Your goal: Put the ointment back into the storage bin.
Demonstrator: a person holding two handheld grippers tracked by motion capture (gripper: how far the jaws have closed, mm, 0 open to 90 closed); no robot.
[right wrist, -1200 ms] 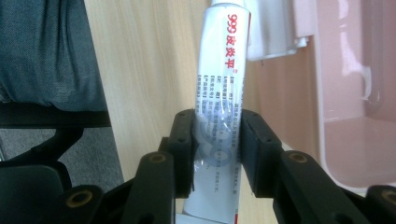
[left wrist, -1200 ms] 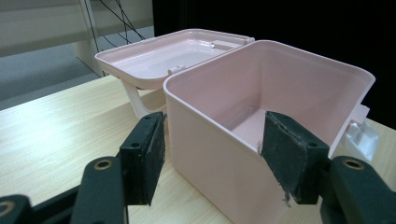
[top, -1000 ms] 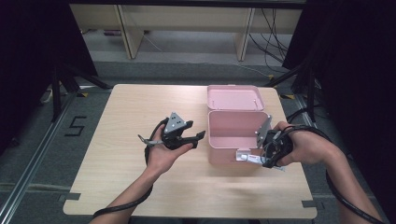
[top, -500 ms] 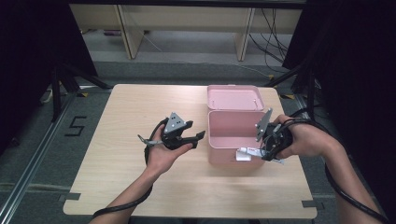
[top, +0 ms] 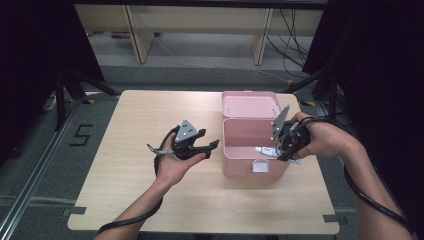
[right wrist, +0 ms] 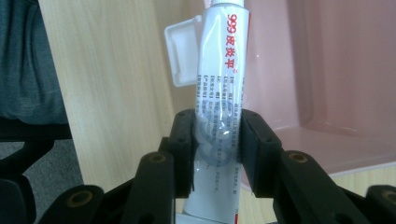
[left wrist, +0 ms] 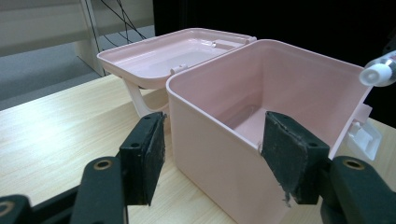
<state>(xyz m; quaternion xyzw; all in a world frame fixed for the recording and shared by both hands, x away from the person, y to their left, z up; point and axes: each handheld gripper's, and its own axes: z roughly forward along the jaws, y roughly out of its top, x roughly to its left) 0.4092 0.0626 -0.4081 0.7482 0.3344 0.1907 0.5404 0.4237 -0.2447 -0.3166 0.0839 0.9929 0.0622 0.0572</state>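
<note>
A pink box stands on the wooden table with its lid swung back flat behind it. My right gripper is shut on a white ointment tube with red print, holding it over the box's right rim; the tube's cap end points left above the box's inside. The capped tip also reaches over the rim in the left gripper view. My left gripper hangs open just left of the box, its pads framing the near corner, nothing between them.
A white latch sits on the box's front wall. Bare tabletop lies left of and in front of the box. Shelving legs and cables stand on the floor beyond the table's far edge.
My right gripper has lifted the tube from beside the box's front right corner up and over the right rim. The left gripper has stayed put.
</note>
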